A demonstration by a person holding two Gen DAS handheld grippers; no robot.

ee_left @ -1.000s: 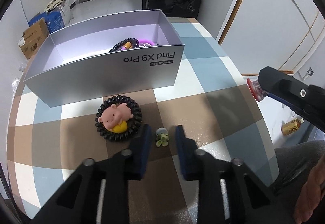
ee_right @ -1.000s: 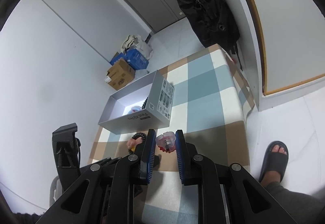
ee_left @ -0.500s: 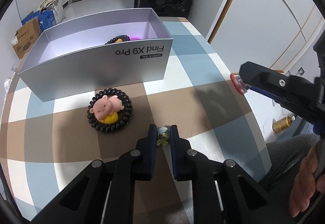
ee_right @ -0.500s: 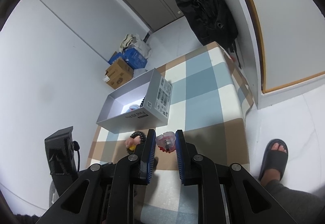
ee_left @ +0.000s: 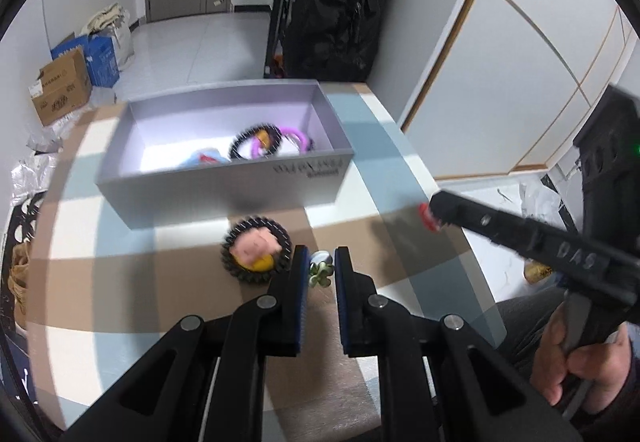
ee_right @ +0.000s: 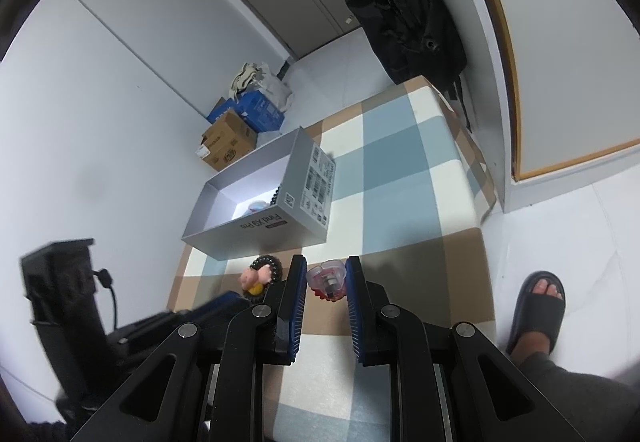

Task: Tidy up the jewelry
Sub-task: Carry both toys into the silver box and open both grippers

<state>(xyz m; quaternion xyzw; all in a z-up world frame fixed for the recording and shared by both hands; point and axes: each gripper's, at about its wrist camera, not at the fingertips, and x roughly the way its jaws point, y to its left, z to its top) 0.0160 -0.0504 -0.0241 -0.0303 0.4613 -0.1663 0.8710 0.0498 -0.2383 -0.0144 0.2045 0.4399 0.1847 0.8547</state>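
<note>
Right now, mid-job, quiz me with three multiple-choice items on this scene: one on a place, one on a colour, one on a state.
1. Where is the pig hair tie?
A. Inside the grey box
B. On the checked cloth in front of the grey box
C. On the floor

2. What colour is the ring lying in the grey box?
A. Purple
B. Orange
C. White

3. What is between the left gripper jaws?
A. Nothing
B. A black coil tie
C. A small green flower clip

Answers:
1 B: it lies on the checked cloth, outside the box's front wall.
2 A: the purple ring shows by the right wall.
3 C: the small green flower clip sits pinched between the shut jaws.
</note>
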